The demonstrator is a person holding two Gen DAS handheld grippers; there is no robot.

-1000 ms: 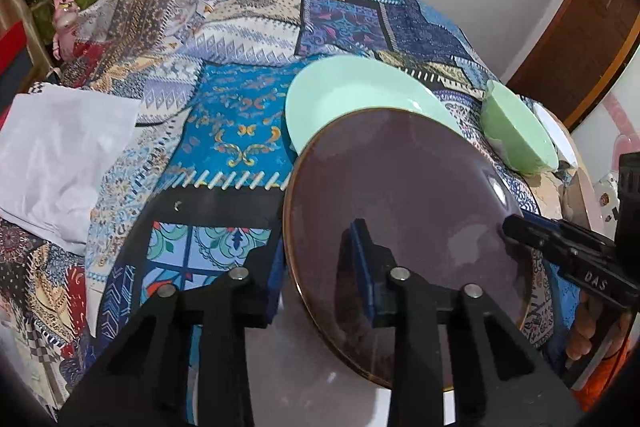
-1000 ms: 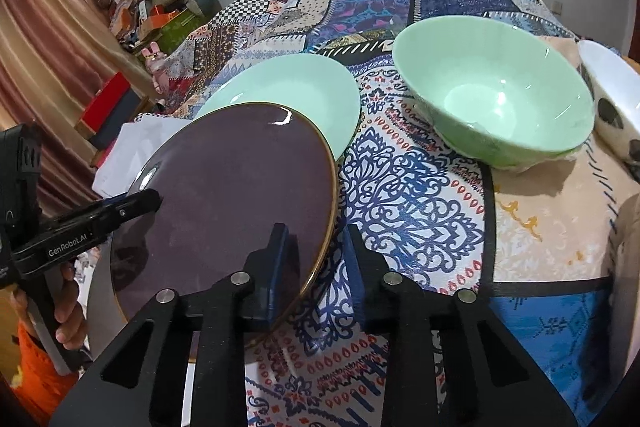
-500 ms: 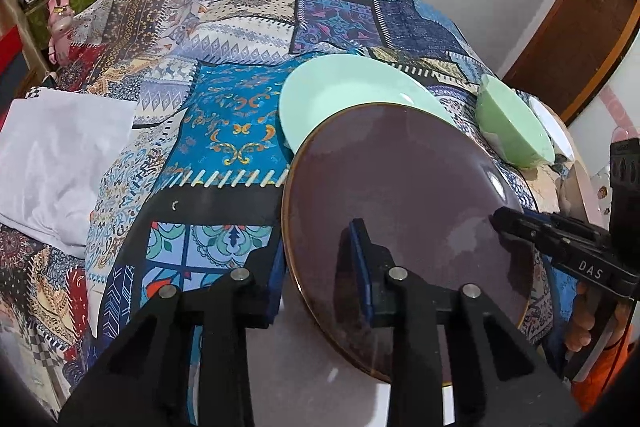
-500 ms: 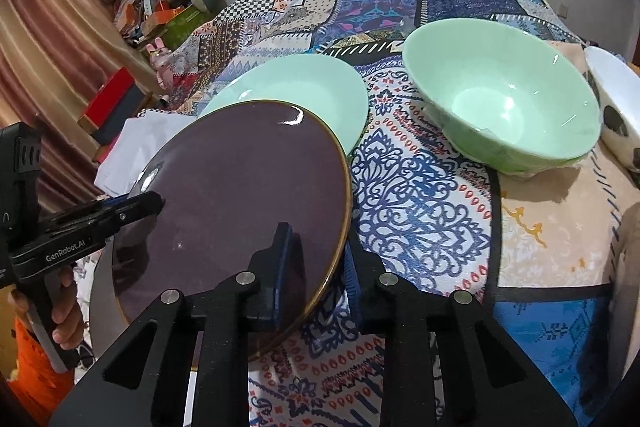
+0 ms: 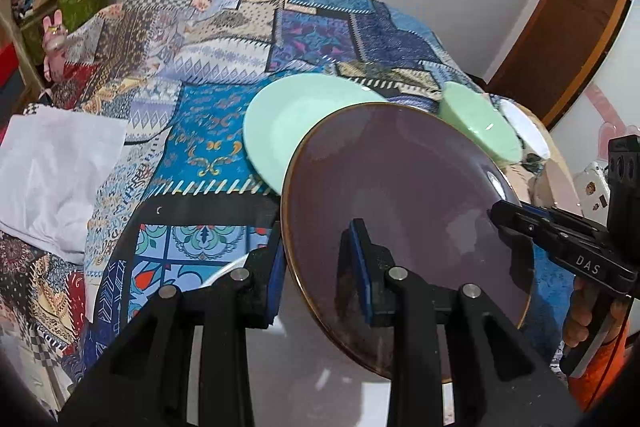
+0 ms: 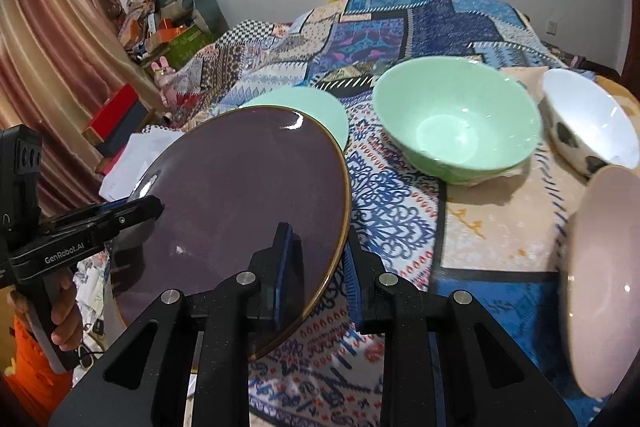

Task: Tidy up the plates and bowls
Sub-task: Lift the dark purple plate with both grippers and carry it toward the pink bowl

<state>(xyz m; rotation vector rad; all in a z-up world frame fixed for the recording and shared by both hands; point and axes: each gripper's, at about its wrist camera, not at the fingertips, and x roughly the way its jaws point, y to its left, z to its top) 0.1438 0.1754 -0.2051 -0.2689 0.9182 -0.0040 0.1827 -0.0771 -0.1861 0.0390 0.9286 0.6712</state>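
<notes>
The work surface is a bed or table covered with a patchwork cloth (image 6: 400, 195) in blue, white and orange prints, set against a plain white wall.

The left gripper (image 5: 316, 259) pinches the near-left rim of the dark purple plate (image 5: 400, 195): one blue pad lies on the upper face, the other sits under the rim. The right gripper (image 6: 316, 267) pinches the opposite rim of the same plate (image 6: 240, 203), one pad on the upper face and one below the gold-edged rim. Each gripper shows in the other's view, its tip at the plate's far edge, with a hand (image 6: 64, 311) wrapped around its handle.

The dark purple plate is held clear of the cloth between the two grippers, tilted, with its far edge overlapping the view of the mint green plate (image 5: 296, 123).

Positions relative to the dark purple plate:
- Mint green plate: just beyond the far edge, lying flat on the cloth.
- Mint green bowl (image 6: 456, 119): to the far right, upright on the cloth, apart from the plate.
- White bowl (image 6: 588, 123) with dark patches: beyond the green bowl, further right, tilted.
- Pale pink dish (image 6: 600, 283): at the right edge of the right wrist view, tilted on edge and blurred.
- White cloth (image 5: 56, 171): to the left, lying on the patchwork cloth.
</notes>
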